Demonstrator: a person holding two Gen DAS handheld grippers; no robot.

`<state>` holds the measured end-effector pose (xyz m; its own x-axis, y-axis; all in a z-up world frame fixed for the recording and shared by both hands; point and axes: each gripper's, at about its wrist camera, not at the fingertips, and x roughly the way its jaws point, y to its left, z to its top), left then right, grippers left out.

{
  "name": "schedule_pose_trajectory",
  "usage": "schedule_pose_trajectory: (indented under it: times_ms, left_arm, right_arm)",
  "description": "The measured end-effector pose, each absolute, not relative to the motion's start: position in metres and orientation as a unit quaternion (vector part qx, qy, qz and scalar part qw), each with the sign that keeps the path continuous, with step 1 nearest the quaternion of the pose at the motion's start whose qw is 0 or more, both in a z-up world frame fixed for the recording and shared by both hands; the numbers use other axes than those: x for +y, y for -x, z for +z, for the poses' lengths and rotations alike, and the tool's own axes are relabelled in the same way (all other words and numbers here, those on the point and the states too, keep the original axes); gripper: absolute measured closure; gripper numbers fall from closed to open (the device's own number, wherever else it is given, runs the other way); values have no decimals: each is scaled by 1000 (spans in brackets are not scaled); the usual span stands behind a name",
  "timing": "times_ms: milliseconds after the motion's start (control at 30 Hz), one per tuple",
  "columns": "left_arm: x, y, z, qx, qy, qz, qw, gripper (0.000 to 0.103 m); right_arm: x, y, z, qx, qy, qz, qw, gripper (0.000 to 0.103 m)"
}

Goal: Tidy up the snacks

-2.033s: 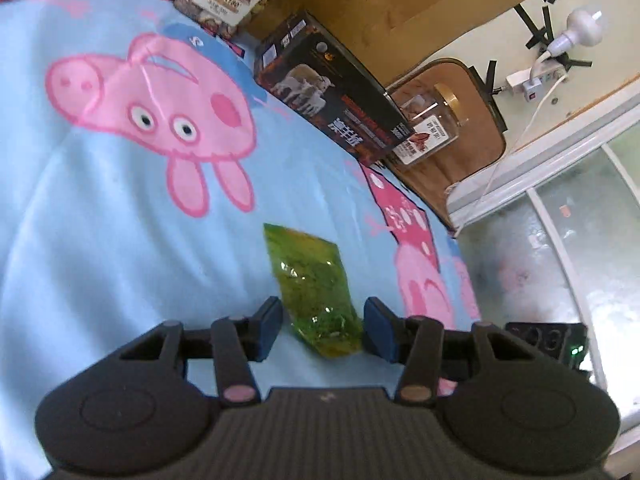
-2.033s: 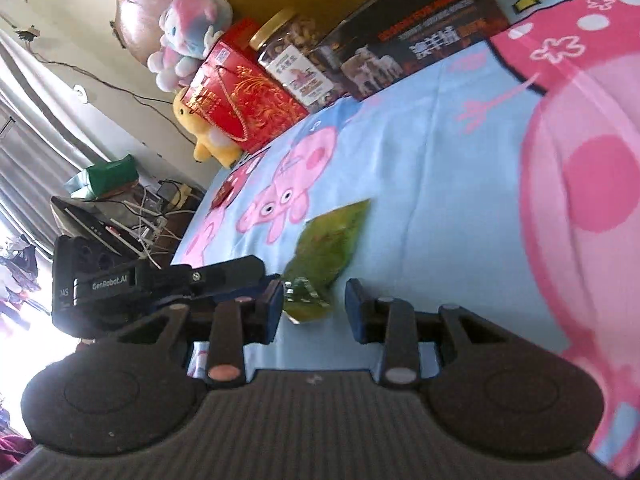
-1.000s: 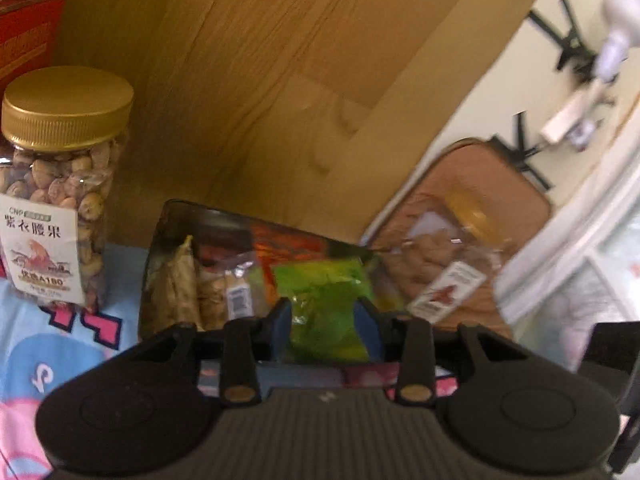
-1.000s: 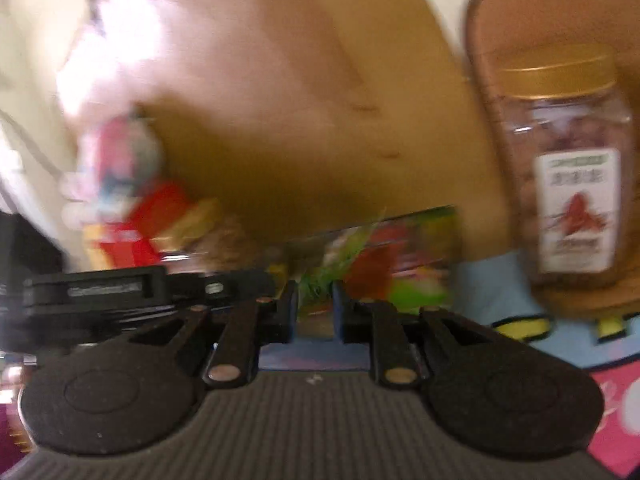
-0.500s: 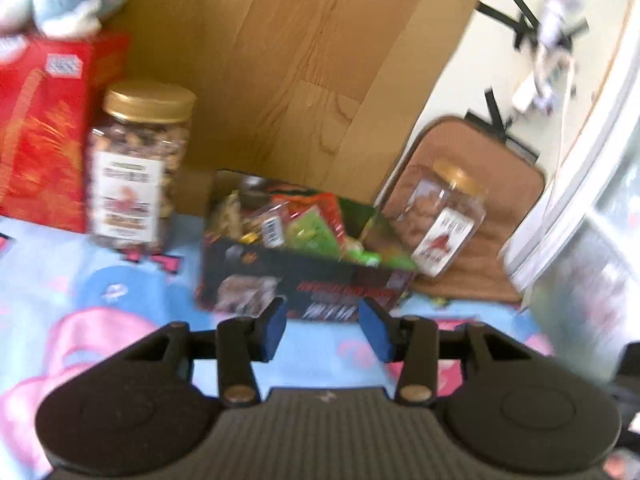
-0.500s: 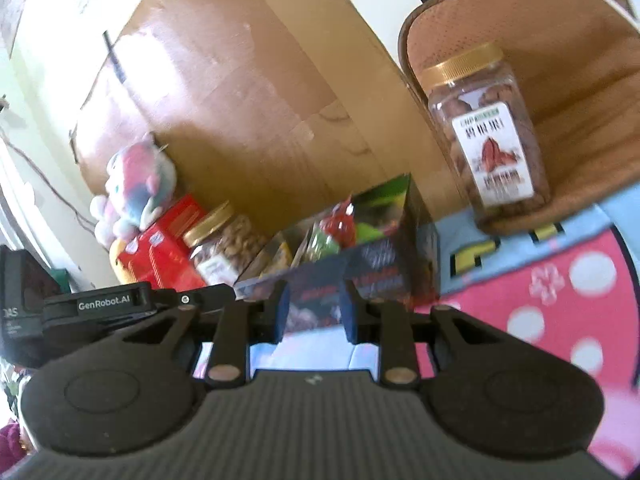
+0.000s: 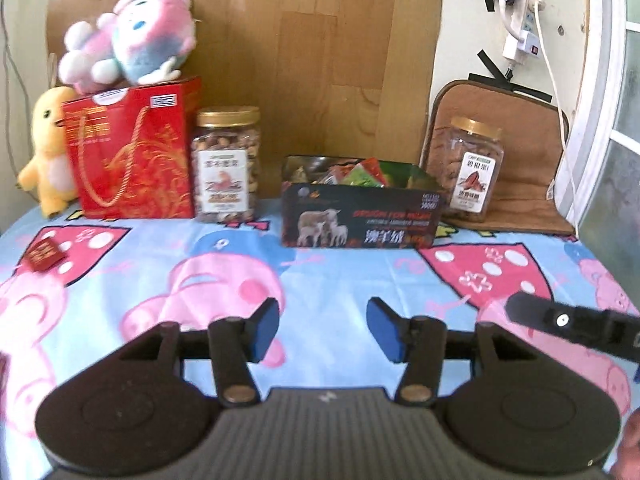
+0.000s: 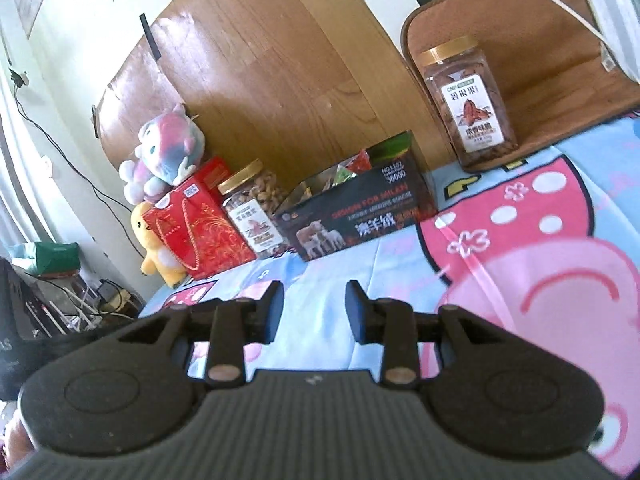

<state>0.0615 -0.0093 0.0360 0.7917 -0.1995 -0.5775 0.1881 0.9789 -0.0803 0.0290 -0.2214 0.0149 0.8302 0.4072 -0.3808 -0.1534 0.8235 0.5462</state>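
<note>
A black open box (image 7: 360, 220) stands at the back of the cartoon-print bedsheet (image 7: 340, 280) and holds several snack packets (image 7: 356, 174), green and red. It also shows in the right wrist view (image 8: 352, 216). My left gripper (image 7: 323, 330) is open and empty, well in front of the box. My right gripper (image 8: 314, 312) is open and empty, also back from the box. A small red packet (image 7: 42, 256) lies on the sheet at the far left.
A nut jar (image 7: 226, 164) and a red gift bag (image 7: 130, 152) stand left of the box, with plush toys (image 7: 128, 36) behind. Another jar (image 7: 468, 172) stands on a brown cushion (image 7: 520, 184) at the right. A wooden board (image 7: 312, 60) backs them.
Both grippers carried the green packet from the sheet to the box, let it go there, then drew back from the box and now stand open and empty.
</note>
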Motion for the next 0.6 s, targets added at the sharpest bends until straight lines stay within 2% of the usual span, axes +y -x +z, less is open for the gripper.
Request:
schedule_pose_trajectory:
  times_ms: [133,233,300,367,400,467,600]
  left_arm:
    - [-1,-40,33,308,2,-96,946,50]
    - [3,-29,31,312,4,-94,945,44]
    - [6,-23,31,311,5,-92,946,36]
    - [6,-15,32,305,2,-92,948,6]
    - [5,-11,34,297,-2,-90,951,1]
    - [4,-6,36,290,-10,-89,953,0]
    - [5,-7,34,303,-4,-87,949,0]
  right_arm:
    - [-212,-6,22,238,-253,152,925,56]
    - [-206,6,27,229,-252,151,928,50]
    - [-201,13,30,226,-247,146,931,41]
    - [-199,17,32,221,-246,135,934,23]
    - [-199,19,32,217,-247,126,936,18]
    - [-199,23,32,209,-252,111,938,6]
    - [-202,26,30,207,-260,104,937,4]
